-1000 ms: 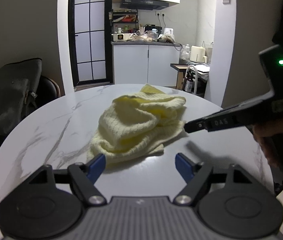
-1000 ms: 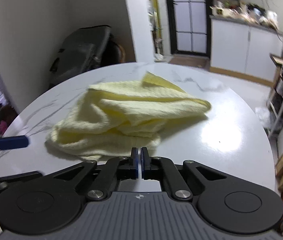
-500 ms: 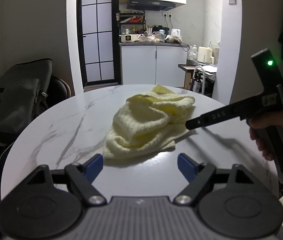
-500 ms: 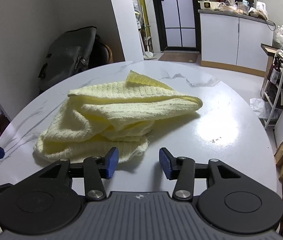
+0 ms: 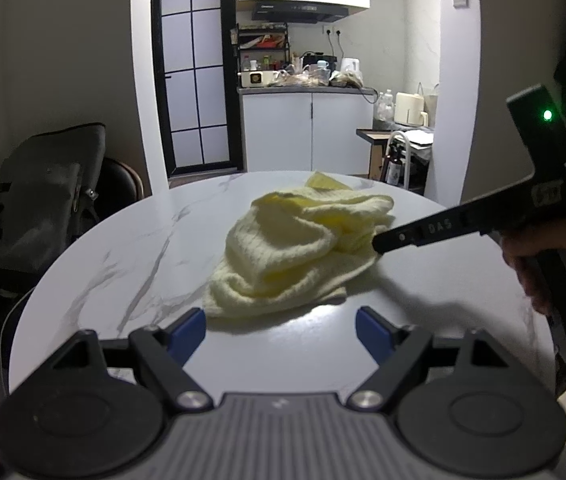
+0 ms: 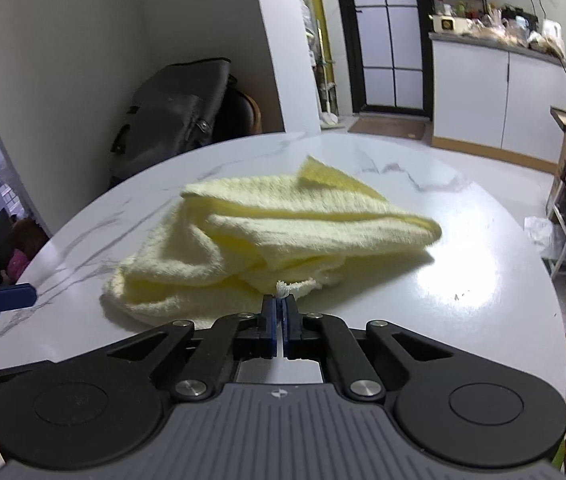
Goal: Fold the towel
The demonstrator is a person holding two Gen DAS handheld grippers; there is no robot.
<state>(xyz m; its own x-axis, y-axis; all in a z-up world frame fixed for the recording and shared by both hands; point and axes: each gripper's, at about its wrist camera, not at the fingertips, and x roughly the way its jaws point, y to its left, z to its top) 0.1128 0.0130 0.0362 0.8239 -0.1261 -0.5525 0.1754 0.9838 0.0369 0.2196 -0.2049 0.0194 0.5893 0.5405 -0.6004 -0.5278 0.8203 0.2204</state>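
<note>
Two jaws are at work here, and they are in different states. My right jaws (image 6: 282, 312) are closed almost fully, and a small white-yellow tip of the towel (image 6: 267, 248) is pinched between the blue pads. My left jaws (image 5: 281, 330) are wide open and hold nothing; they hover just before the near edge of the towel (image 5: 295, 252), not touching it as far as I can see.

The towel lies crumpled in a heap near the middle of the worktop (image 5: 123, 248). From the left view its long axis runs away from me and a little to the right, with one flat corner pointing to the far side. The right jaws come in from the right side of the heap, so this hand has already its corner. The left hand is near but has nothing yet. I judge the folding has not really begun: the cloth must first be opened flat, and for this the left jaws need a second corner, probably on the near left edge.

The worktop is round, white marble with grey veins, and shiny, so the cloth may slide. Behind it are a dark bag (image 5: 43, 200) on a chair and a kitchen (image 5: 307, 136).
</note>
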